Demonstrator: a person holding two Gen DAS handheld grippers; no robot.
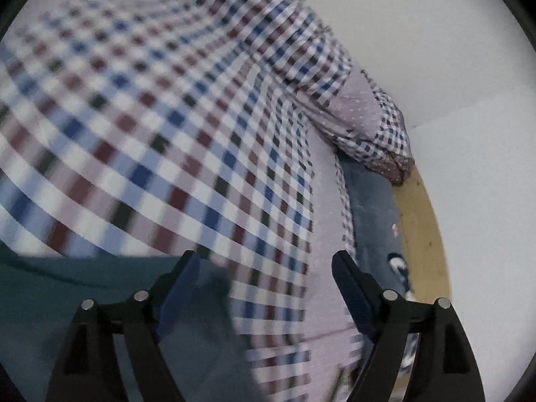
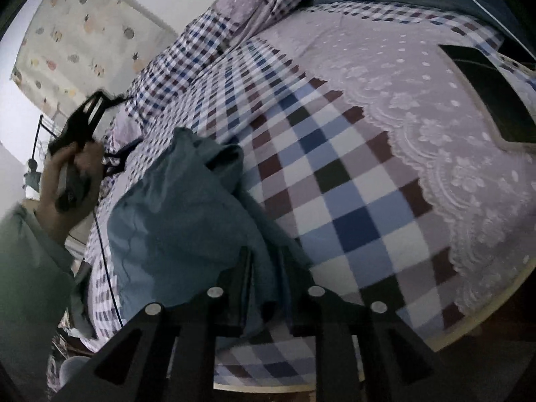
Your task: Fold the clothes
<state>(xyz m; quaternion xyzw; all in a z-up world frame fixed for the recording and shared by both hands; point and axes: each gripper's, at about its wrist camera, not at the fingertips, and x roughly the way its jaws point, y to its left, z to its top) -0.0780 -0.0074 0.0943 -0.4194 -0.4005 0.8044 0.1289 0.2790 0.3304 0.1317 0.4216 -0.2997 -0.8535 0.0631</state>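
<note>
Right gripper [image 2: 264, 268] sits closest to us, its jaws pinched on the teal garment [image 2: 174, 207], which lies bunched on the bed [image 2: 351, 181] near its front edge. We see the checked cover with a lace panel [image 2: 452, 127], a pillow [image 1: 365, 117] at the far edge and a dark tablet [image 2: 489, 90]. Our left gripper [image 1: 264, 261] hangs wide, empty, above the garment's edge.
</note>
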